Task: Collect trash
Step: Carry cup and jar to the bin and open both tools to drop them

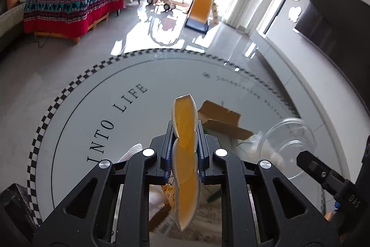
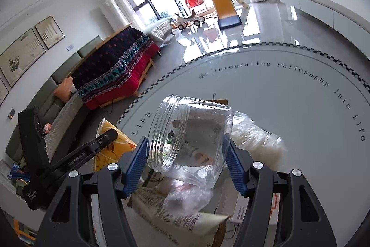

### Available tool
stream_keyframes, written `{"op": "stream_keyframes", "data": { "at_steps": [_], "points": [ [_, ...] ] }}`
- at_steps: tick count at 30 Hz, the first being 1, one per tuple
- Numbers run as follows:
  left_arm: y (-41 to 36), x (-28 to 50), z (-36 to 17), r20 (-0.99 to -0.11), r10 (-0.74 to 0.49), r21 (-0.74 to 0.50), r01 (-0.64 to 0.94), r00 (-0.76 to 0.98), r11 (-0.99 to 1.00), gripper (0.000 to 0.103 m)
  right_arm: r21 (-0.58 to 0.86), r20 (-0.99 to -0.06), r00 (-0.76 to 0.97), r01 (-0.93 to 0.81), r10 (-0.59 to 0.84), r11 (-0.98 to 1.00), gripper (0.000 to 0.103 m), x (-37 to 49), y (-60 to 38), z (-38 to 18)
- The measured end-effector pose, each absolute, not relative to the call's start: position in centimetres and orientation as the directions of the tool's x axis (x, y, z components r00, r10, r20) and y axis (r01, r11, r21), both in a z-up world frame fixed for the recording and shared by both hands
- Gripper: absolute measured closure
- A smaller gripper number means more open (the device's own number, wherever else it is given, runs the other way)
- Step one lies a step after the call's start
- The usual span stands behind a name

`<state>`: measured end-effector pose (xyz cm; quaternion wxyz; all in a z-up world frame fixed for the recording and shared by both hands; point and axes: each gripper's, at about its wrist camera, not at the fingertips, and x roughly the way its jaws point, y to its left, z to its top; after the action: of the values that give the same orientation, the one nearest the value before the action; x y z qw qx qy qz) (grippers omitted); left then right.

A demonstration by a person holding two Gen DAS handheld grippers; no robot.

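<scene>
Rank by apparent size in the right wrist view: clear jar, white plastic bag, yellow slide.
1. clear jar, largest, though nearest the camera.
2. white plastic bag.
3. yellow slide, smallest, but far away.

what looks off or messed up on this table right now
The round table carries a loose heap of trash: torn cardboard and crumpled plastic wrap. The left gripper pinches a flattened yellow paper container; the right gripper holds a lidless clear jar tilted sideways.
</scene>
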<state>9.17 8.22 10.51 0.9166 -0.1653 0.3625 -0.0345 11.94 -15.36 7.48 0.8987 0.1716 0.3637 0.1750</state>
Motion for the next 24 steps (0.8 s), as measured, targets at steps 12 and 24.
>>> {"op": "stream_keyframes", "data": {
  "at_steps": [12, 24],
  "points": [
    [10.9, 2.3, 15.3, -0.573, -0.168, -0.34, -0.046, 0.802, 0.939, 0.086, 0.409, -0.554, 0.679, -0.282, 0.481, 0.868, 0.038, 5.4, -12.0, 11.9],
    [18.3, -8.5, 15.0, -0.551, -0.063, -0.343, -0.156, 0.832, 0.926, 0.086, 0.414, -0.563, 0.541, -0.469, 0.624, 0.78, 0.038, -2.3, -1.9, 11.7]
  ]
}}
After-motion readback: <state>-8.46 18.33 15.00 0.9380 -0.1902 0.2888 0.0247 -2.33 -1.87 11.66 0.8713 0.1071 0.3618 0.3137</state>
